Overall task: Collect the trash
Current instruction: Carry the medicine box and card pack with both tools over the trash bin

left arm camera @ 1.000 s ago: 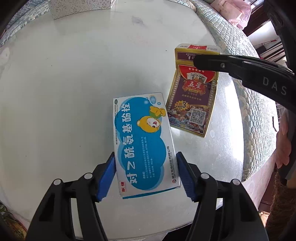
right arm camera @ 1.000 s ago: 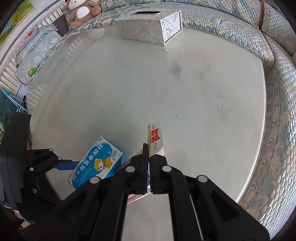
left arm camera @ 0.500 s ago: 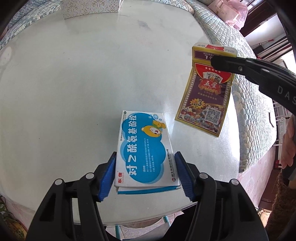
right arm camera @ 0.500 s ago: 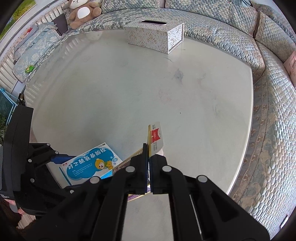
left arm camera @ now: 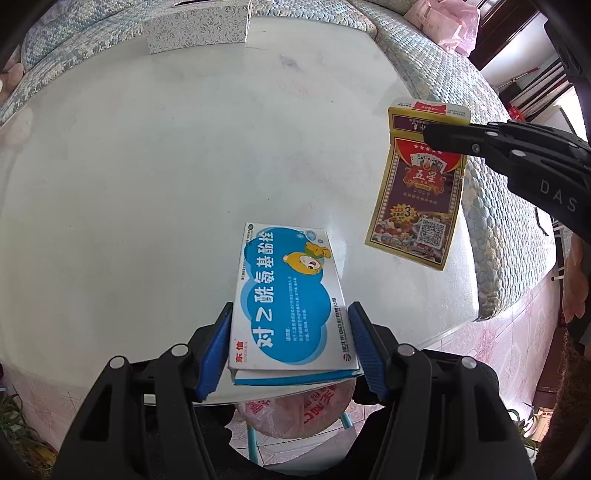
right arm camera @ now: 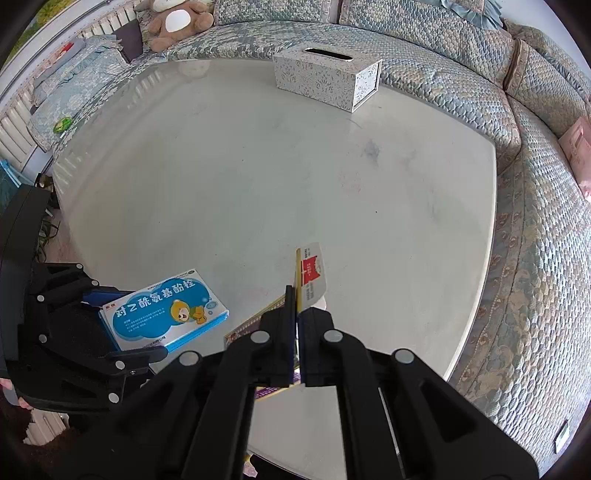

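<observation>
A blue-and-white medicine box (left arm camera: 291, 306) with a cartoon bear is clamped between the blue pads of my left gripper (left arm camera: 291, 345), lifted off the white table (left arm camera: 166, 166) near its front edge. The same medicine box (right arm camera: 164, 310) shows at the lower left of the right wrist view. A flattened gold-and-purple playing-card box (left arm camera: 417, 206) hangs from my right gripper (right arm camera: 297, 306), which is shut on its upper edge; only the card box's thin edge and flap (right arm camera: 310, 273) show there. Both items are in the air above the table.
A patterned tissue box (right arm camera: 327, 79) stands at the table's far side. A quilted blue sofa (right arm camera: 535, 258) curves around the table. A pink plastic bag (left arm camera: 295, 410) sits below the table's near edge. A teddy bear (right arm camera: 173, 22) lies on the far sofa.
Both grippers have risen and pulled back toward the table's near edge with their boxes; the floor and the pink bag have come into the left wrist view.
</observation>
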The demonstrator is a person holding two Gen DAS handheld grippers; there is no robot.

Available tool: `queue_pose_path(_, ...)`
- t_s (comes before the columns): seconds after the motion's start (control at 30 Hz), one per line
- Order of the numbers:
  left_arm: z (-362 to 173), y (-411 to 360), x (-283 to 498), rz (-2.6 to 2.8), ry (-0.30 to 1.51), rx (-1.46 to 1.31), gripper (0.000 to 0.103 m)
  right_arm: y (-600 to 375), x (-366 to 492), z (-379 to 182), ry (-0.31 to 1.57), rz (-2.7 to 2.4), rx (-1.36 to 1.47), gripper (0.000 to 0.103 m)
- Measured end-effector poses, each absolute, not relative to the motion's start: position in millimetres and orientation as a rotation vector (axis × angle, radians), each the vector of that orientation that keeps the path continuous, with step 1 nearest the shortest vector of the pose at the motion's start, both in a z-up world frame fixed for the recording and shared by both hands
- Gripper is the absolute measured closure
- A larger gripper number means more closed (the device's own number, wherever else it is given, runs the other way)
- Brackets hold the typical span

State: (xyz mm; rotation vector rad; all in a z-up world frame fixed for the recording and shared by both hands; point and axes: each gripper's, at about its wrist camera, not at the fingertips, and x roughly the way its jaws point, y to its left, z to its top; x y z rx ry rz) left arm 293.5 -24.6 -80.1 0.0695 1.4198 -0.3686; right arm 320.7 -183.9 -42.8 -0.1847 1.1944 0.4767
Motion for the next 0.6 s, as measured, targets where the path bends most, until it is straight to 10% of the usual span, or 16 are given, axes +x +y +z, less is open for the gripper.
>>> queue_pose_path(0.6, -53, 0, 213, -0.39, 1.338, 0.15, 0.043, -144, 187, -35, 1.183, 0.497, -0.268, 0.1)
